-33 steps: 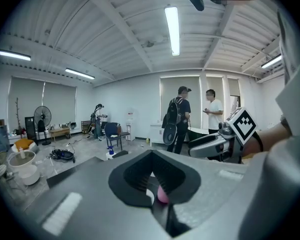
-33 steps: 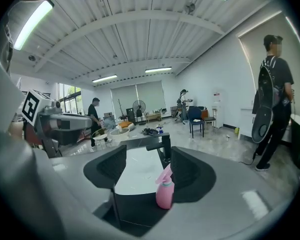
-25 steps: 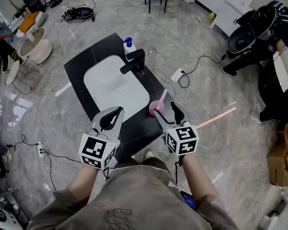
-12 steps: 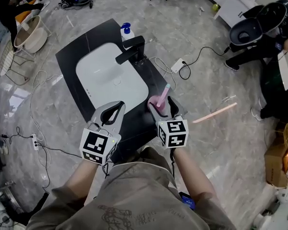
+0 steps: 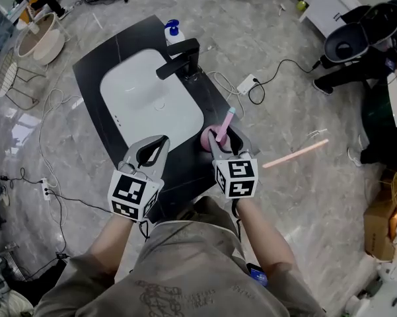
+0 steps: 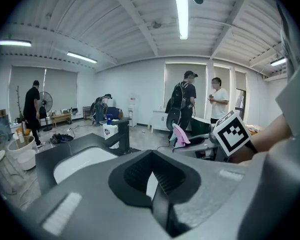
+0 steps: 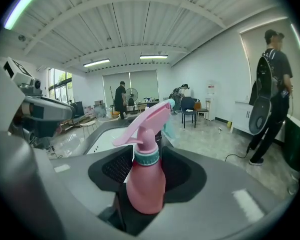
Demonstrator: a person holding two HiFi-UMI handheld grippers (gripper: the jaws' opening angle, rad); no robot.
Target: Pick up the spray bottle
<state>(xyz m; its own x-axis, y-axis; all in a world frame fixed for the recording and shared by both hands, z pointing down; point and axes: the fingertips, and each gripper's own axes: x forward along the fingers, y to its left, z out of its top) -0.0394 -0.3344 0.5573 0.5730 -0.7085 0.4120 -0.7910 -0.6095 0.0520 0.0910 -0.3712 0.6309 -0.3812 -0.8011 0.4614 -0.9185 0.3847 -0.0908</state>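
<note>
Seen from the head, the pink bottle [image 5: 206, 137] stands upright on the near right part of the black counter [image 5: 96, 65]. It is right of the sink [image 5: 145, 104] and sits between the jaws of the right gripper [image 5: 221, 136]. The left gripper [image 5: 162, 139] hovers over the counter's near edge, left of the bottle and apart from it.

From the left gripper view, its jaws meet at the tips with nothing between them. The bottle [image 6: 180, 134] shows to the right, and the tap [image 6: 121, 134] is farther off.

From the right gripper view, the jaws have just been closing. Their pads now press the bottle [image 7: 146, 184] on both sides.
</note>
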